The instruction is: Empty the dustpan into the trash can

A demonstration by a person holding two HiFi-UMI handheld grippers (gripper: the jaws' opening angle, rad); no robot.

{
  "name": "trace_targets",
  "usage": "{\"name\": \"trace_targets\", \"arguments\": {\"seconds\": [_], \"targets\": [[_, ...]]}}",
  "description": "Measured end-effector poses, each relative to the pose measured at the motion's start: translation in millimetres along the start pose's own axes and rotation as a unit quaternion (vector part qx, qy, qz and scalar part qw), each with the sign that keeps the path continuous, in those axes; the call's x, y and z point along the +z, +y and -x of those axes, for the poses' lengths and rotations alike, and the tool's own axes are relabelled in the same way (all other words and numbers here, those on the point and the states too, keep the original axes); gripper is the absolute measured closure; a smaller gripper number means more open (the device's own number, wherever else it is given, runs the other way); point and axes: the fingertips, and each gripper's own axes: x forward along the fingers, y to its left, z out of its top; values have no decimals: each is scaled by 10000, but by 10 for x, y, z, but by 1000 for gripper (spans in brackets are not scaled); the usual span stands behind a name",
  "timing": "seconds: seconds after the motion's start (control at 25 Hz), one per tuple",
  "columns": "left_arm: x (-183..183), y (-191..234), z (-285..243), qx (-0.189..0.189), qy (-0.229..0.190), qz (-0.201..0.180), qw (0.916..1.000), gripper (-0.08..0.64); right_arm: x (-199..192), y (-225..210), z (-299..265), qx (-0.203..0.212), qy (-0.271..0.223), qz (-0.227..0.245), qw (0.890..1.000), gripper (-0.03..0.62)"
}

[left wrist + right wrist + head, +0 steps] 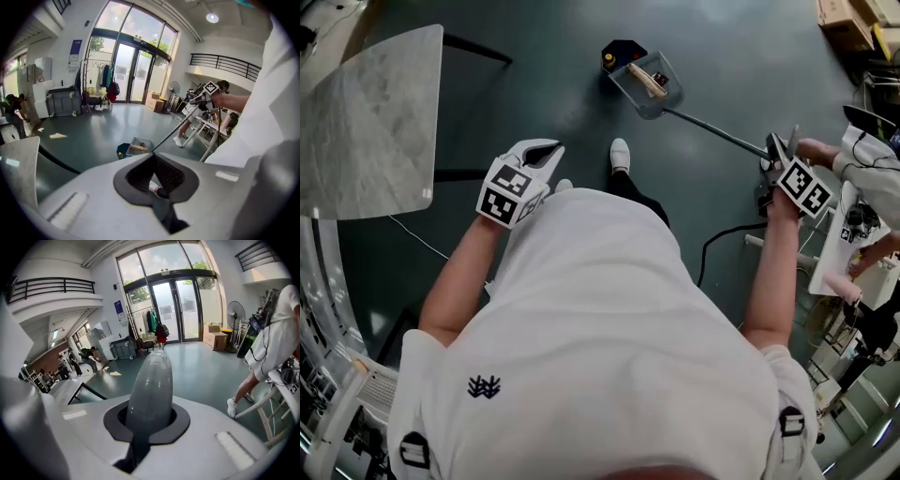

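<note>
A clear dustpan [649,84] rests on the dark floor ahead of my feet, with a few bits of litter in it and a dark blue part [619,53] at its far side. Its long thin pole [712,134] slants back to my right gripper [786,161], which is shut on the grey handle grip [151,380]. In the right gripper view the right gripper [149,401] has that grip standing up between its jaws. My left gripper [536,159] hangs by my left hip, shut and empty. The left gripper [152,161] faces the dustpan [139,146]. No trash can shows.
A marble table top [366,122] stands at my left. A black cable [722,239] lies on the floor at right, near a white frame [839,244] and another person [872,169]. Cardboard boxes [848,19] sit far right. Glass doors [126,72] lie across the hall.
</note>
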Motion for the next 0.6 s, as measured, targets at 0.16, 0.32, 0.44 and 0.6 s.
{"name": "trace_targets", "arguments": {"seconds": [0.16,0.32,0.44,0.6], "targets": [[282,70,-207,258,-63,59,9996,503,460,-108,-433,166,31,307,9994,588],[520,171,-382,515,-125,282,9982,503,825,-175,-960,323,124,633,9974,588],[635,245,-442,709,-149,419,9965,503,1012,-164,-1367,423,250,863,9951,588],[711,291,-511,910,-177,615,9938,505,1188,-196,-1866,477,404,1133,9916,588]]}}
